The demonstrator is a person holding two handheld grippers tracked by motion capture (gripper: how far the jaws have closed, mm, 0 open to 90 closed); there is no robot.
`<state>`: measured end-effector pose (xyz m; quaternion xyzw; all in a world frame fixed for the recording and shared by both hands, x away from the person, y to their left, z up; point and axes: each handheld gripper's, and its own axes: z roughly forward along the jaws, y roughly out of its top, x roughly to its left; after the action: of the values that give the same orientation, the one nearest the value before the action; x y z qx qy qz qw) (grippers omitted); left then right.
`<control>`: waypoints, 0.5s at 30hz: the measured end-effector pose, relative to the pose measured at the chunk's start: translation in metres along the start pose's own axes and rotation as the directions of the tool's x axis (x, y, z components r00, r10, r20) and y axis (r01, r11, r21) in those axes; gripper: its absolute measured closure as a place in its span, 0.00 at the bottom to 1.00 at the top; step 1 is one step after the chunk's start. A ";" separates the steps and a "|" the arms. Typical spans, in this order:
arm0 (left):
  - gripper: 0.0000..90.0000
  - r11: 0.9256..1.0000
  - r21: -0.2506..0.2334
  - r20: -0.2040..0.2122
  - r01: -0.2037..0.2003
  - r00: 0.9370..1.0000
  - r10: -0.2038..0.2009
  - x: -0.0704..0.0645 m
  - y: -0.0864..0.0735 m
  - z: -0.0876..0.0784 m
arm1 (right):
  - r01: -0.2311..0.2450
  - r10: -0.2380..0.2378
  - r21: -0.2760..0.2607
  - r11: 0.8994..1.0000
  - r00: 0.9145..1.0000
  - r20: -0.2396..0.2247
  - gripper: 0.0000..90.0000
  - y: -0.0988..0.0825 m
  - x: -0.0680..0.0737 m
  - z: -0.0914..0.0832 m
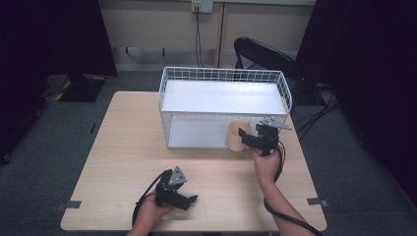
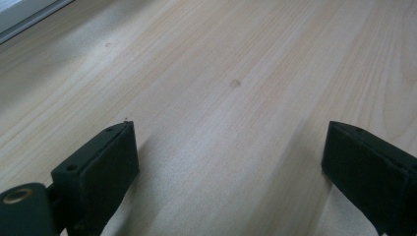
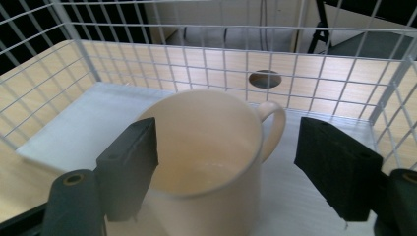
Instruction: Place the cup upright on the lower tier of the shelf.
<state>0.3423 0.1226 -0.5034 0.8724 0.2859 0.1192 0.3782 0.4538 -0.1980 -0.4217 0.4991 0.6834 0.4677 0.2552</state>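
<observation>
high view: a light wooden table [image 1: 128, 147] carries a white wire rack [image 1: 223, 105] with two white shelves, set toward the far side and a little right of centre. a cream mug [image 1: 235, 136] stands upright at the near right end of the rack's lower shelf, just under the upper shelf's edge. the right gripper [image 1: 246, 136] is held at that corner, its black jaws pointing left at the mug, with the person's right hand [image 1: 266, 162] behind it and a cable trailing back along the forearm. the left gripper [image 1: 191, 200] lies low over the near part of the table, left of centre, well apart from the rack, jaws pointing right, held by the left hand [image 1: 150, 211]. a dark chair [image 1: 263, 56] stands on the floor beyond the rack on the right.

right gripper view: the right gripper [image 3: 226, 162] is spread wide. the left jaw sits just at the mug's [image 3: 206, 162] rim, touching or nearly so; the right jaw stands clear of the mug, past its handle. the mug is empty, handle turned to the far right. wire mesh [image 3: 196, 59] of the rack rises behind it, and the white shelf [image 3: 74, 128] runs away to the left.

left gripper view: the left gripper [image 2: 231, 157] is open wide, with bare wood grain of the table [image 2: 221, 73] between its jaws and nothing held.
</observation>
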 end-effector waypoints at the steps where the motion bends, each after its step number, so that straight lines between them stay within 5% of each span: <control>1: 0.07 1.000 0.000 0.000 0.000 1.000 0.000 0.000 0.000 0.000 | 0.000 0.000 0.000 1.000 1.000 0.000 0.25 0.000 0.000 0.000; 10: 0.07 1.000 0.000 -0.001 0.001 1.000 -0.001 0.000 0.000 0.000 | 0.034 -0.032 0.023 0.999 0.998 -0.058 0.19 -0.014 0.003 -0.011; 15: 0.07 1.000 0.000 0.000 0.003 1.000 -0.003 0.000 0.000 0.000 | 0.054 -0.052 0.038 0.998 0.997 -0.053 0.18 -0.019 0.006 -0.010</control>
<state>0.3421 0.1223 -0.5035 0.8719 0.2872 0.1188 0.3784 0.4349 -0.1977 -0.4332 0.4736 0.7119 0.4599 0.2396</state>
